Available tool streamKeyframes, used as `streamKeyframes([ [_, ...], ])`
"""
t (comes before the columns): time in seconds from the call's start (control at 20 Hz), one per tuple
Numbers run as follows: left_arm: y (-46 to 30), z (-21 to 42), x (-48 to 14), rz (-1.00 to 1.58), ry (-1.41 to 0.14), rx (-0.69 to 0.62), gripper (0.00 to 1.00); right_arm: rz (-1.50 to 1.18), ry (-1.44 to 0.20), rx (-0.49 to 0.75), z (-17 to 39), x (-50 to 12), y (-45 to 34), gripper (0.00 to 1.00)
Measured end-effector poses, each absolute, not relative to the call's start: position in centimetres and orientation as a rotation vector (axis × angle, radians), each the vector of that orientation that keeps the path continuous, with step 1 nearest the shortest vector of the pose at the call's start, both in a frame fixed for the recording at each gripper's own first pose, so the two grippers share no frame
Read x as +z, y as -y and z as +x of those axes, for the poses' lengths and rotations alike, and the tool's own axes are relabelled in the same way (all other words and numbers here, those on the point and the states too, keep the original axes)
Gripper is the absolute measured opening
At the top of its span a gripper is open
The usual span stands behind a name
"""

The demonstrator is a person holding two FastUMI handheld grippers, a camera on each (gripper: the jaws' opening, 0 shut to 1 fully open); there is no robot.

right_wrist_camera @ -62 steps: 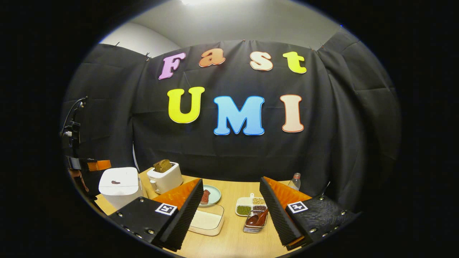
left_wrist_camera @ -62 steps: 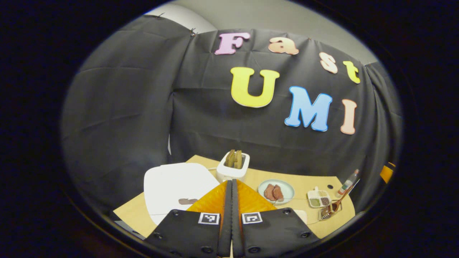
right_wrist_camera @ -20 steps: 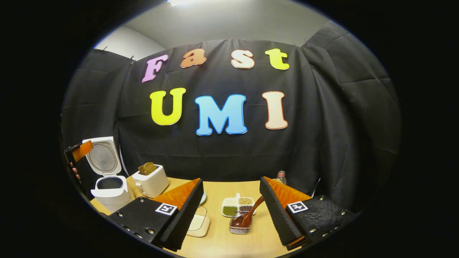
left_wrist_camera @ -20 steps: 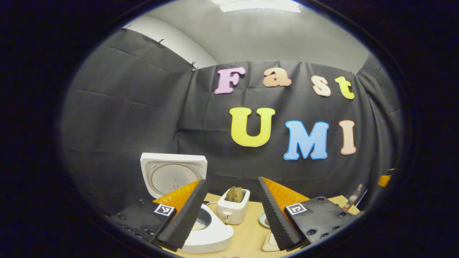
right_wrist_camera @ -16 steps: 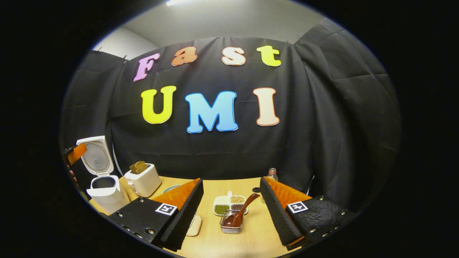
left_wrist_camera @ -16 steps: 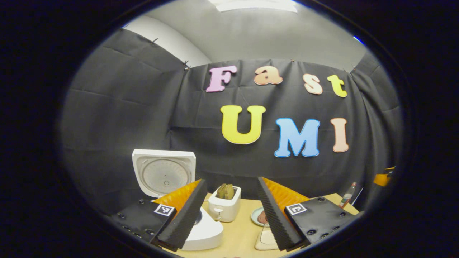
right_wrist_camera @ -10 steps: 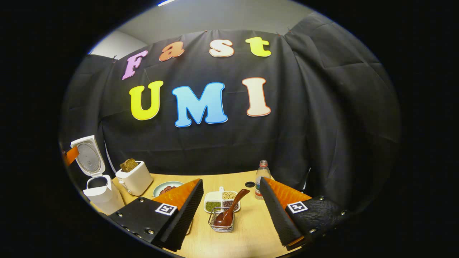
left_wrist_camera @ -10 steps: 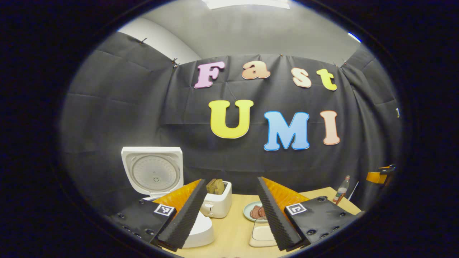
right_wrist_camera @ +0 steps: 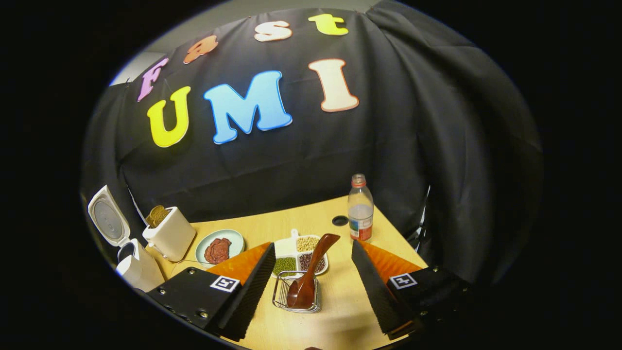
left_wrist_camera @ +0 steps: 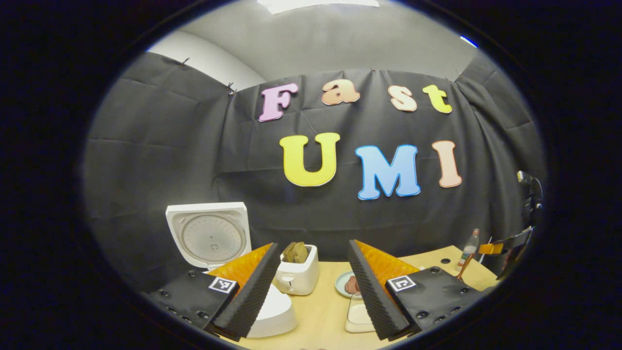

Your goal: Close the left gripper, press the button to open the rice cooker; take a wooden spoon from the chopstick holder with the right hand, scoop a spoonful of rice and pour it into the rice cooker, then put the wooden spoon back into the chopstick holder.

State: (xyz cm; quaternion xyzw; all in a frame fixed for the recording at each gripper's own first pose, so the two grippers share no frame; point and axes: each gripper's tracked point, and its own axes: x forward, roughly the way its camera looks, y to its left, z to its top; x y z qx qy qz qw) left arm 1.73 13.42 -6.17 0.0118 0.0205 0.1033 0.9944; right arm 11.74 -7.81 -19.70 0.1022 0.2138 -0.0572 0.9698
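Right gripper [right_wrist_camera: 311, 287] jaws gaped, empty, above wooden spoon [right_wrist_camera: 311, 272] leaning in chopstick holder [right_wrist_camera: 296, 294]; off-centre pinch could tip holder.

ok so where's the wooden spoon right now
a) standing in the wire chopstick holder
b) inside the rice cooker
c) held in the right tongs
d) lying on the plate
a: in the right gripper view the wooden spoon stands in the wire chopstick holder, handle leaning up toward the divided dish, while the right tongs are open around it, touching nothing.
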Motion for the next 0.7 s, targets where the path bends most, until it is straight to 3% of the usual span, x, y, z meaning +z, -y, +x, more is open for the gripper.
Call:
streamKeyframes([
  [0.6,-14.7,2.2,-9.3,0.034,-0.123,0.261,0.99,0.327,-0.612,-0.106,19.0,-29.1,8.6,0.96],
  [0.7,-15.0,2.2,-9.0,0.034,-0.122,0.273,0.99,0.330,-0.587,-0.102,20.0,-28.7,8.8,0.88],
])
